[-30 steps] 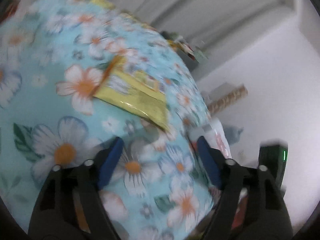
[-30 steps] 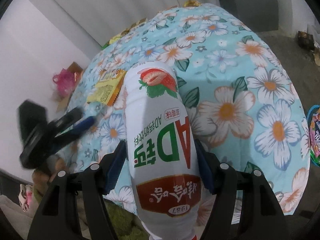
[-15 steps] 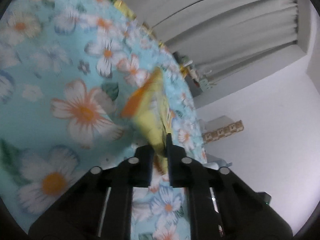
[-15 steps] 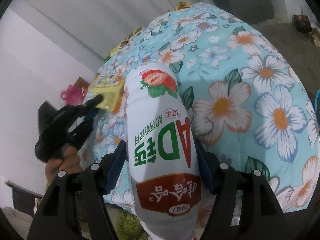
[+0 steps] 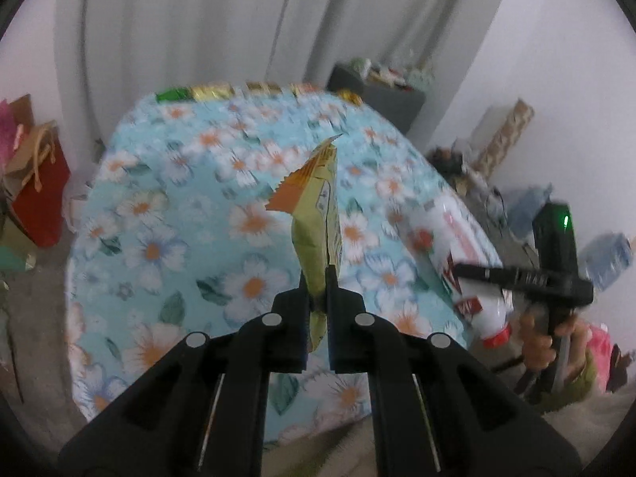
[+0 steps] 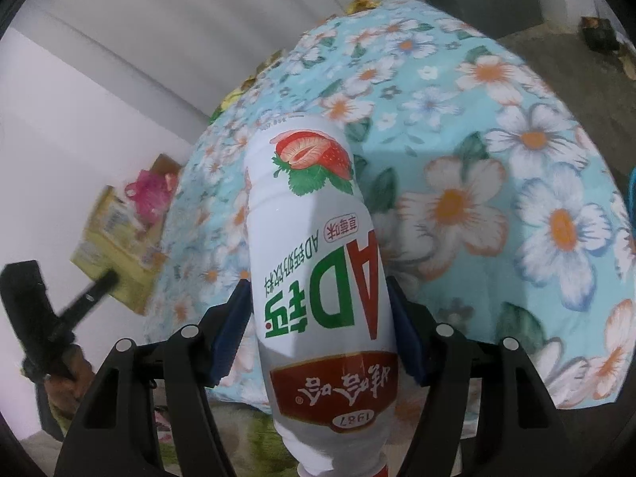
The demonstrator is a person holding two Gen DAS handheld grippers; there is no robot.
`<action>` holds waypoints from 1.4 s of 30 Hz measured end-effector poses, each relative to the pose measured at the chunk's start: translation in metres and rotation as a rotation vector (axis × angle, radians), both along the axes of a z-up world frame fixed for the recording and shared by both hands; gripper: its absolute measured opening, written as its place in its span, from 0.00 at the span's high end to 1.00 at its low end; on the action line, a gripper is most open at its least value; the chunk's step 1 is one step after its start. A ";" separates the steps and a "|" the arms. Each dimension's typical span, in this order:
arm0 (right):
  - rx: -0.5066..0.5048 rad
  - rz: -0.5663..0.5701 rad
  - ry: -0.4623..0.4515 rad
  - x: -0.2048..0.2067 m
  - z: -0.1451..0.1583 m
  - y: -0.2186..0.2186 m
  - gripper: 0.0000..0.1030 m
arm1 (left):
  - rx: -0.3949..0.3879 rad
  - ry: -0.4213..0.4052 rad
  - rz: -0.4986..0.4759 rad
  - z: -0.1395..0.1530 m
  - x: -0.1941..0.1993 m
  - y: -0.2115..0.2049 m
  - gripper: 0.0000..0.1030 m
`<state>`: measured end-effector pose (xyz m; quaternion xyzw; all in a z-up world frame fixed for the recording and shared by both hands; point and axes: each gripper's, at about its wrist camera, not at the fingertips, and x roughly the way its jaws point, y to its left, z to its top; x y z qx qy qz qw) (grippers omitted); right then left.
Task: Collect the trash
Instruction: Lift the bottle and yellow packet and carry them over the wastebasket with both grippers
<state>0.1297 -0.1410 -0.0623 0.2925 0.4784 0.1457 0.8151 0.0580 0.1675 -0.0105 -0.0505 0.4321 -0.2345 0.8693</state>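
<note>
Above the desk (image 5: 159, 238) with its blue flowered cloth, the left gripper (image 5: 317, 278) pinches a yellow-and-orange foil snack wrapper (image 5: 318, 214) held clear of the cloth, while the right gripper (image 6: 318, 302) clamps a white plastic strawberry-milk bottle (image 6: 318, 262)

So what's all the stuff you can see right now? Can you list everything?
wrapper: one, yellow and orange, pinched in the left gripper above the table
bottle: one, white with a strawberry picture, clamped in the right gripper
tablecloth: one, light blue with white flowers, covering the table
snack packets: several, green and gold, along the far table edge
gift bag: one, red, on the floor to the left
curtain: one, grey, behind the table
left gripper: black, shut on the wrapper
right gripper: black with blue pads, shut on the bottle
</note>
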 end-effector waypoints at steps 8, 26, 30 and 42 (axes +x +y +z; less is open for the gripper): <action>-0.066 0.028 0.023 0.016 -0.006 0.017 0.37 | -0.007 0.058 -0.011 -0.040 0.029 -0.048 0.95; 0.048 -0.002 0.038 0.011 -0.010 0.003 0.38 | 0.092 -0.078 0.016 -0.031 0.026 -0.081 0.95; 0.052 -0.010 0.031 0.007 -0.006 0.002 0.38 | 0.109 -0.098 0.011 -0.028 0.022 -0.083 0.95; 0.062 -0.028 0.019 -0.001 -0.002 -0.001 0.38 | 0.124 -0.124 0.014 -0.023 0.014 -0.084 0.95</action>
